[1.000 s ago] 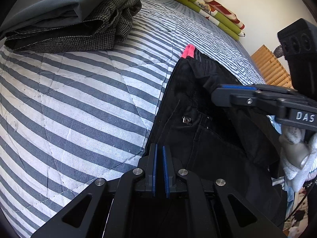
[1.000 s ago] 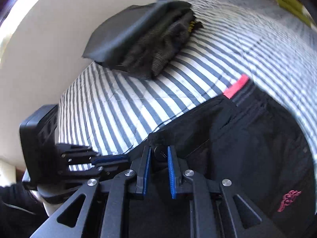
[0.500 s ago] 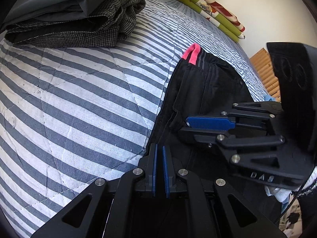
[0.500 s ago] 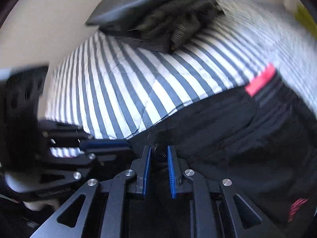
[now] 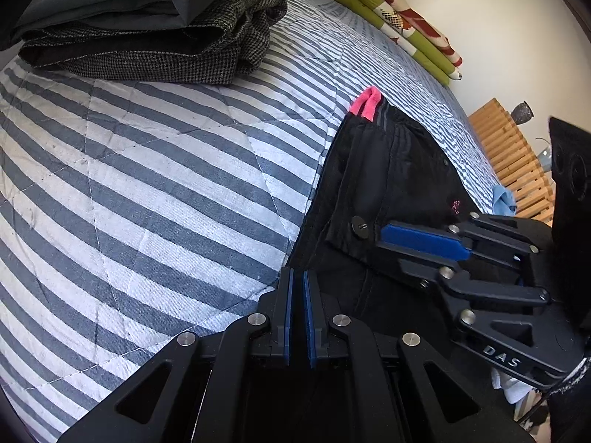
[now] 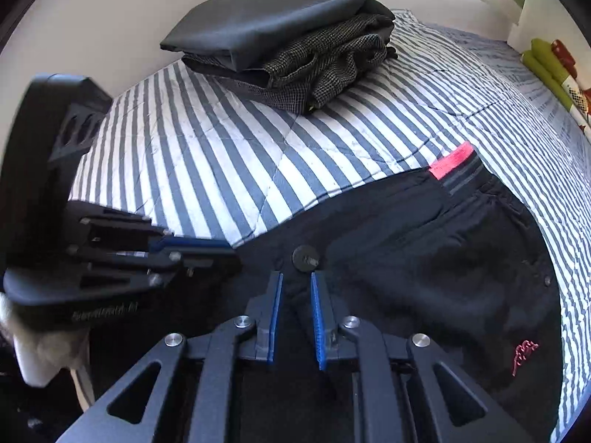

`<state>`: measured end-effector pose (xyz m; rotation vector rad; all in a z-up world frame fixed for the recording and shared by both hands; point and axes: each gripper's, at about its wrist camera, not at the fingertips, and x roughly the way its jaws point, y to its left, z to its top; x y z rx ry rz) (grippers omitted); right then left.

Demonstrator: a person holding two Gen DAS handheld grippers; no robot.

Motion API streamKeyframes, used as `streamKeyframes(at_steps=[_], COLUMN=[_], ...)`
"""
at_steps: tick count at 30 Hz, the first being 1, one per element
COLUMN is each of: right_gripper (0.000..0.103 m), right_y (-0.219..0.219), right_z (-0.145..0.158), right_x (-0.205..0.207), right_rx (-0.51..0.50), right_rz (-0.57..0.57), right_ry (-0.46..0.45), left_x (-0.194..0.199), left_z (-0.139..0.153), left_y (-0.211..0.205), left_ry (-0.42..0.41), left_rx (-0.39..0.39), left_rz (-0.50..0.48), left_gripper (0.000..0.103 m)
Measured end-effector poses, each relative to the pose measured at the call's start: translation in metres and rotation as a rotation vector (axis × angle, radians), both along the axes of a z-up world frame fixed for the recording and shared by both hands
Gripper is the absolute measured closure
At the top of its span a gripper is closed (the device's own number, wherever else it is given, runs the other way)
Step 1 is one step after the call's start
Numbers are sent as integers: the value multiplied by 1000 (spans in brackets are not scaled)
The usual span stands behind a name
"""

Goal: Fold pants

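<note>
Where the black pants (image 6: 424,265) spread over the striped quilt (image 5: 140,192), both grippers work at the near waist edge. The left gripper (image 5: 296,280) has its blue pads drawn almost together with only a thin slit between them; its tips sit at the pants' near-left border, where dark cloth meets the stripes, and the fabric appears pinched there, though the dark cloth makes the hold hard to confirm. The right gripper (image 6: 296,284) stands just beside it, its jaws having just been closing — a narrow gap remains, with a fold of waistband running down between the pads. Whether the pads press on it cannot be told. A round black button (image 6: 305,257) lies just ahead of the right tips. Further ahead and to the right of those jaws, a pink tab (image 6: 453,160) marks the pants' far corner — and a small red logo (image 6: 523,355) shows off to the right. Well beyond both grippers rests a stack of folded clothes (image 6: 291,51), grey over houndstooth.
</note>
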<state>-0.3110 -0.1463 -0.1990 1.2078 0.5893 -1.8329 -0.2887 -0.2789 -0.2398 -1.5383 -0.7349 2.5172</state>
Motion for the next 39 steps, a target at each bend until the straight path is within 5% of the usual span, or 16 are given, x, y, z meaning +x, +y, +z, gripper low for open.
streamKeyframes(at_steps=[10, 25, 39], right_gripper=[89, 87, 88], right_y=[0, 1, 13], right_z=[-10, -16, -16], right_x=[-19, -19, -60], right_rx=[-27, 16, -98], right_rz=[-32, 9, -102], right_ry=[-113, -93, -247], left_x=[-3, -9, -9], left_z=[-1, -1, -2], left_y=[1, 6, 6], left_ry=[1, 6, 10], left_rx=[-7, -34, -38], left_rz=[-6, -9, -12], left_gripper=[96, 96, 96])
